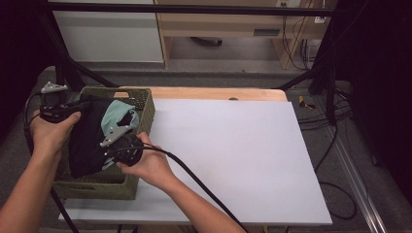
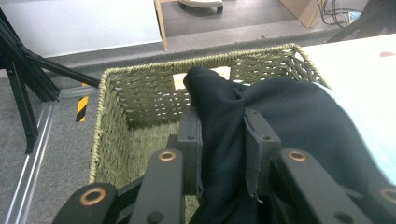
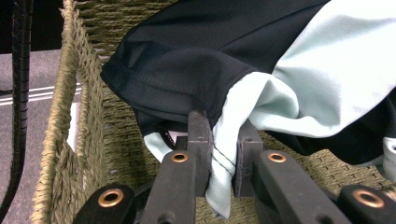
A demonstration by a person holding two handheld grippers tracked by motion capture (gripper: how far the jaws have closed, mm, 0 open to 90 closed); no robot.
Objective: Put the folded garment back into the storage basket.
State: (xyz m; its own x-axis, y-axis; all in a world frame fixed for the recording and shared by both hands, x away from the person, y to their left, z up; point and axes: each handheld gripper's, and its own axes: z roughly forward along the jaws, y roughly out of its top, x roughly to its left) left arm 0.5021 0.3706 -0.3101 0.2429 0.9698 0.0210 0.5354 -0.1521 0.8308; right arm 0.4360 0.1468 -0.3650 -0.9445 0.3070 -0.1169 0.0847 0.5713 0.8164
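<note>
- A white sheet (image 1: 233, 160) covers most of the counter (image 1: 209, 93), whose pale wooden edge shows along the far side, centre frame.
- Grey floor (image 1: 218, 77) stretches beyond it, toward a white panel (image 1: 107, 36) at upper left and light wooden furniture (image 1: 218, 24) at top centre.
- Black frame bars (image 1: 194, 8) cross the top of the frame and slant down both sides.
- Black cables (image 1: 340, 189) trail over the floor at right, beside a metal rail (image 1: 359, 194) at lower right.
- Darkness fills the far right and upper left corners.

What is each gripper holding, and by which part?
Both hold the black and mint garment in the woven basket. Left gripper pinches a black fold; right gripper pinches a mint fold beside the black panel.
</note>
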